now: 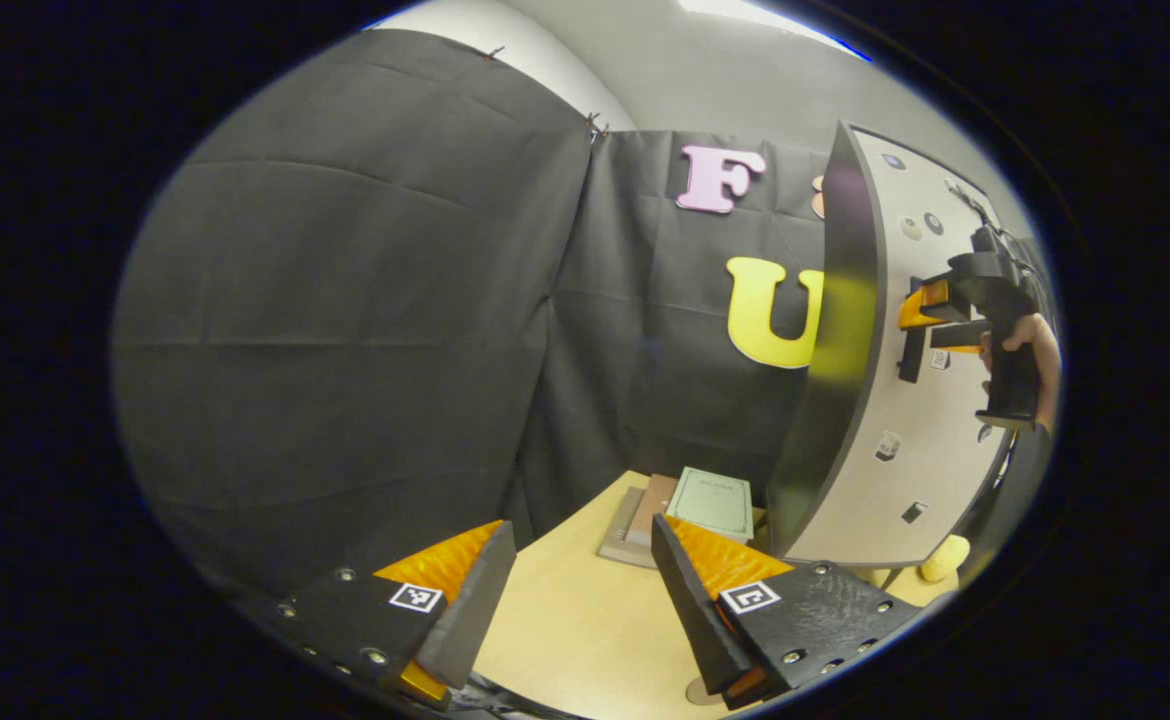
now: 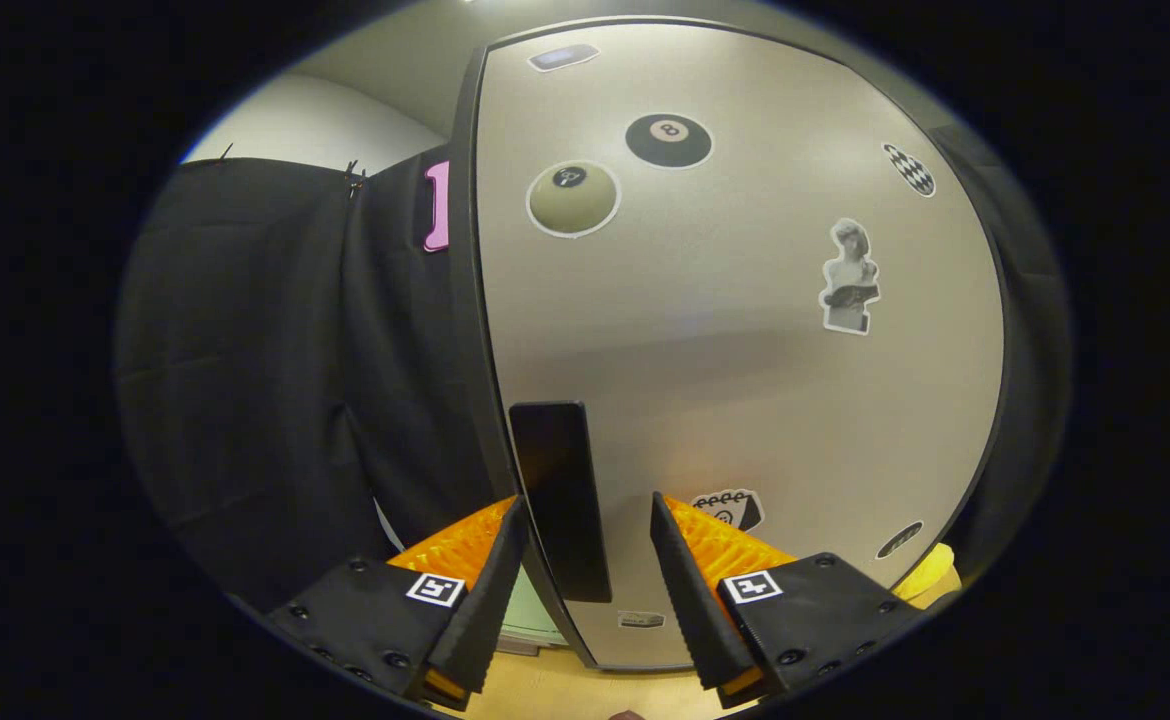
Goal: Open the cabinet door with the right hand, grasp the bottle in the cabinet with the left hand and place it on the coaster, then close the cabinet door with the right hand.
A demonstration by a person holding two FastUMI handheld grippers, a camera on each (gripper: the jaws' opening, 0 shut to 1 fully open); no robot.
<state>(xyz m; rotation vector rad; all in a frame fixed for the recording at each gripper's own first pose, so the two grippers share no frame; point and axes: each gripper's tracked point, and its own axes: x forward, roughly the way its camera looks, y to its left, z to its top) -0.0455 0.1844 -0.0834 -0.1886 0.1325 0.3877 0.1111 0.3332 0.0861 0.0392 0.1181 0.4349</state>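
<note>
One grey cabinet door (image 2: 745,380), stickered, fills frame centre, its one dark handle (image 2: 560,500) at lower centre between the spread right gripper (image 2: 585,550) fingers; left gripper (image 1: 585,570) spread, empty, over the table (image 1: 575,620).

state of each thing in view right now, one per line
cabinet door: shut, as far as the views show
door handle: between the right gripper's fingers, no clear contact
right gripper: open around the handle
left gripper: open, holding nothing, above the table
</note>
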